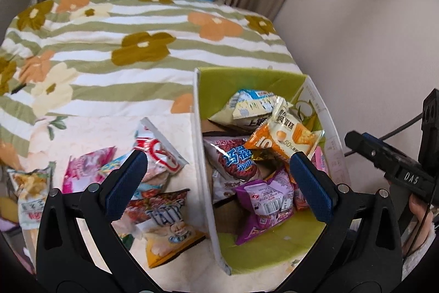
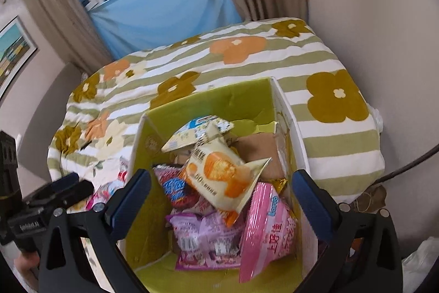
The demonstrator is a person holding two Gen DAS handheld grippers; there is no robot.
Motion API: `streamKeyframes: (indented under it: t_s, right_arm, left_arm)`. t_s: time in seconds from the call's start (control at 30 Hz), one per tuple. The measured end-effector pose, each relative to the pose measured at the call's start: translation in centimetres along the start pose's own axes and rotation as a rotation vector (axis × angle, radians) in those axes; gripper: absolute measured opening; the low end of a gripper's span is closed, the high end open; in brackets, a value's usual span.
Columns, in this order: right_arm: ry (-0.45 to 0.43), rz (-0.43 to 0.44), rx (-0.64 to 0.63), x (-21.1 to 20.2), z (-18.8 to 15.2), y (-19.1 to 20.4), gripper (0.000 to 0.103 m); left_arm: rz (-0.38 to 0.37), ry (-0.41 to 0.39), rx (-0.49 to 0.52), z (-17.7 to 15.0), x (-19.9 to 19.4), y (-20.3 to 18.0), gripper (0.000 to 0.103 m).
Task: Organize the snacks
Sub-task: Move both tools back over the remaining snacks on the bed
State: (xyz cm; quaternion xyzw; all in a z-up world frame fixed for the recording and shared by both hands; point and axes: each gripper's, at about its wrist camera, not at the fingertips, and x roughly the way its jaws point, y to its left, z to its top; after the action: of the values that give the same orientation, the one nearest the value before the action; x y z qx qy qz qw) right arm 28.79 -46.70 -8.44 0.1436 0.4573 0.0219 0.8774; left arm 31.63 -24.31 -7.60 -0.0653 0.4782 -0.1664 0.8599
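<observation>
A green-lined cardboard box point(image 1: 247, 81) sits on the bed and holds several snack packets. An orange-and-cream cake packet point(image 1: 285, 139) lies on top of them; it also shows in the right wrist view point(image 2: 219, 175). A purple packet point(image 1: 263, 205) and a pink packet point(image 2: 266, 229) lie below it. Loose packets lie left of the box, among them a red-and-white one point(image 1: 156, 153) and a yellow one point(image 1: 167, 227). My left gripper point(image 1: 216, 183) is open and empty, straddling the box's left wall. My right gripper point(image 2: 219, 199) is open and empty above the box point(image 2: 208, 100).
A striped floral quilt point(image 1: 137, 45) covers the bed beyond the box. A wall point(image 1: 370, 32) runs close along the right. Curtains and a blue sheet point(image 2: 164, 7) hang behind. The right gripper's body point(image 1: 389, 164) shows at the box's right side.
</observation>
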Motion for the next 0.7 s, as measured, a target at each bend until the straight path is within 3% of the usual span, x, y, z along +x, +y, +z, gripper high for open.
streamKeyframes:
  t_s: [0.17, 0.47, 0.7]
  right_arm:
    - [-0.012, 0.061, -0.079, -1.1, -0.6, 1.8, 0.102]
    - [-0.043, 0.178, -0.181, -2.2, -1.9, 6.0, 0.102]
    - [-0.061, 0.170, -0.261, -2.3, -2.8, 10.6, 0.102]
  left_arm:
    - [0.088, -0.075, -0.047, -1.3, -4.4, 1.6, 0.103]
    - [0.211, -0.125, -0.165, -5.3, -9.9, 6.6, 0.103]
    - [0.271, -0.145, -0.244, -8.0, -12.6, 12.6, 0.103]
